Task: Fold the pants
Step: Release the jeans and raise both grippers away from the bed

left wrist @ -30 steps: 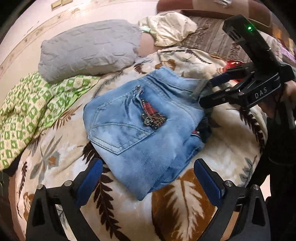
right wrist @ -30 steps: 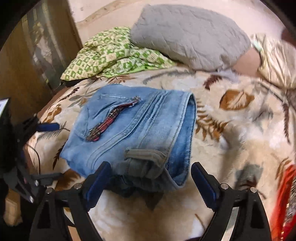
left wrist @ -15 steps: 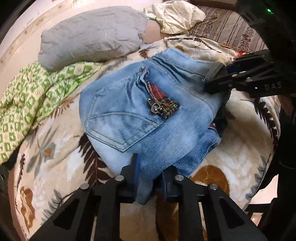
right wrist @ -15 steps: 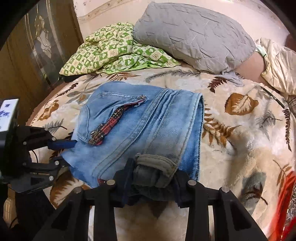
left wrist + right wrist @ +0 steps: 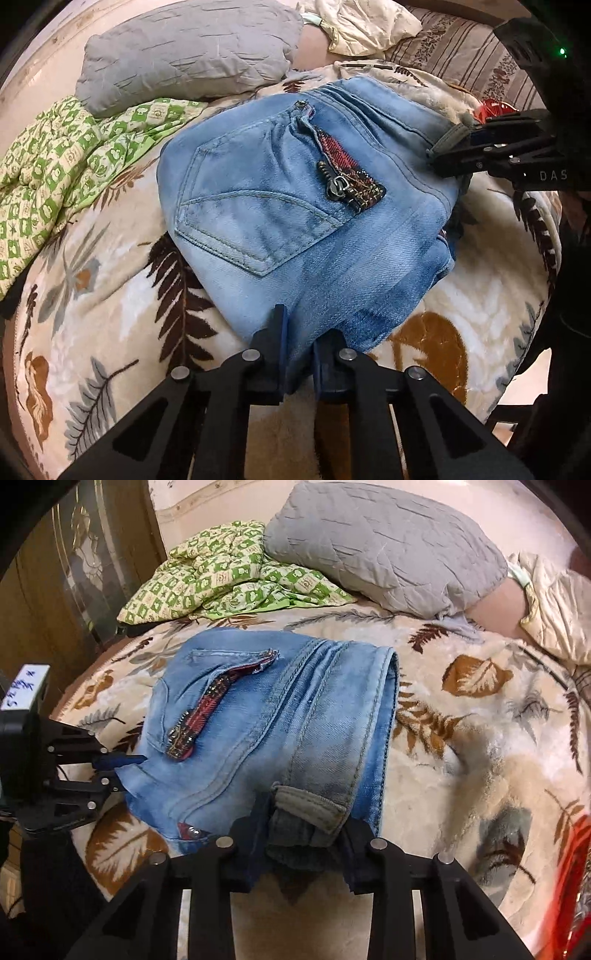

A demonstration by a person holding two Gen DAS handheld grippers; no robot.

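Both grippers: left gripper (image 5: 299, 354) pinched jeans (image 5: 295, 192) hem; right gripper (image 5: 303, 843) clamped waistband.
Room: bare blanket (image 5: 480, 738) at 3 o'clock.

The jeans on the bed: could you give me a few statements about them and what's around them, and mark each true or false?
1. Both grippers are shut on the jeans. True: the left gripper pinches one edge, the right gripper a bunched corner.
2. The jeans are spread out full length. False: they lie folded into a compact bundle.
3. A back pocket faces up. True.
4. The grey pillow lies on top of the jeans. False: it lies apart, behind them.
5. The green checked cloth sits beside the grey pillow. True.
6. The blanket under the jeans is plain white. False: it has a leaf print.
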